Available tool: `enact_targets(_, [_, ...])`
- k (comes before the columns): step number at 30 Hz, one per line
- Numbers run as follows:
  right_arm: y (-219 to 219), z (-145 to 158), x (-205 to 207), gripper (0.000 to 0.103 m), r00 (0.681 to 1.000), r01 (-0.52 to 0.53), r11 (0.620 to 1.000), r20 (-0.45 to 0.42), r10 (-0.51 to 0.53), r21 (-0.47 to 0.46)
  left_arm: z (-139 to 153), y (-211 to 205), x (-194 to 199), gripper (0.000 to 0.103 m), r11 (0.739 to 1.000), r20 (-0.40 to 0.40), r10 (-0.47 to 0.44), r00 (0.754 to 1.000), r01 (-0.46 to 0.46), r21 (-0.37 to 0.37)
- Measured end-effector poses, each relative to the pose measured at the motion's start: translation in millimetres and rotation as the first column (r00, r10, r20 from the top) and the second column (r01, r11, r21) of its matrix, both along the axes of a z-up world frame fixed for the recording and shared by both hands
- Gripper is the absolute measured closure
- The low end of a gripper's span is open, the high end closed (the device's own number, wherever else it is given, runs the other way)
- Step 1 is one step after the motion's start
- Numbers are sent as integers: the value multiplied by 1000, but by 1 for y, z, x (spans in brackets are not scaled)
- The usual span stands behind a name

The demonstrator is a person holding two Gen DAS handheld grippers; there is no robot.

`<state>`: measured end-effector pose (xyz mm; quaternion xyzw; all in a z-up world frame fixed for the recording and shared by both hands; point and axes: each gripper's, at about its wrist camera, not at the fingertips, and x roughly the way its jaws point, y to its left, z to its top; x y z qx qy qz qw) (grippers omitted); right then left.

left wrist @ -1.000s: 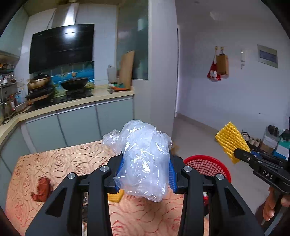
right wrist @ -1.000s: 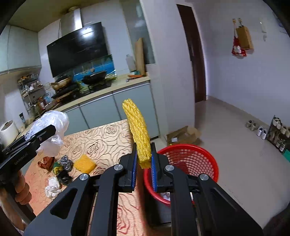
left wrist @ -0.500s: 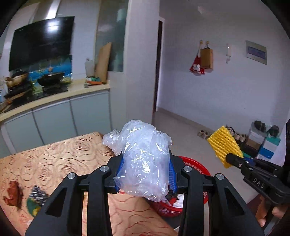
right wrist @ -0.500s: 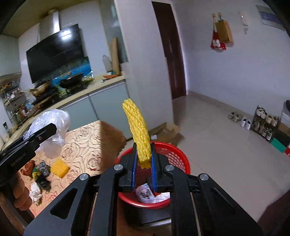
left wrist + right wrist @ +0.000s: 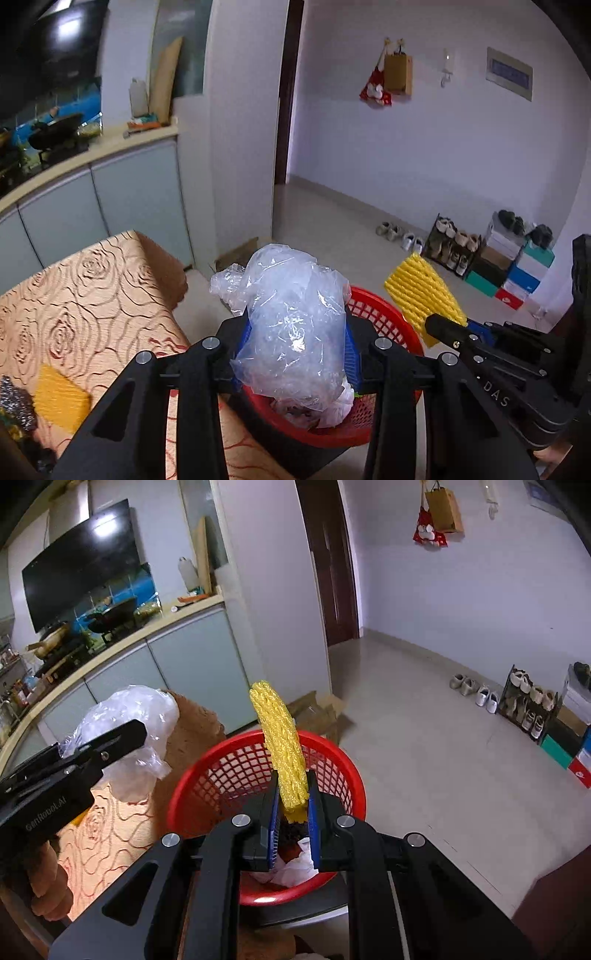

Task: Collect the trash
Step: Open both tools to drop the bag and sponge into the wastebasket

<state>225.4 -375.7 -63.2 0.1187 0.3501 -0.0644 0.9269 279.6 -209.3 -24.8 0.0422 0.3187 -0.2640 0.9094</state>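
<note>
Left gripper (image 5: pixel 297 345) clamped on bag (image 5: pixel 291 325), right gripper (image 5: pixel 291 819) clamped on yellow net (image 5: pixel 282 746); both above red basket (image 5: pixel 207 775), frame centre, likely for drop-in.

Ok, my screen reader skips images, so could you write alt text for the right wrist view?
The right gripper pinches a yellow foam net upright over a red mesh basket that already holds crumpled trash. At left, the left gripper holds a clear plastic bag above a rose-patterned tablecloth.
</note>
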Motion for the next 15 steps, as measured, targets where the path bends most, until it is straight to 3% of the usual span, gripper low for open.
enact_targets(5, [-3,-16,12,90,999,8,1000,-34,-8,-2,-16,-8,10,65,1000,-30,-6,1000,7,16])
enact_targets(12, [-3,-27,18,86,999,-8,1000,-50,9,10,-23,-13,11,56,1000,-29,-20,999,20,13])
enact_targets(15, [-3,-30,17,76,999,-10,1000,-50,10,13,-22,-12,11,49,1000,-22,-20,1000,20,7])
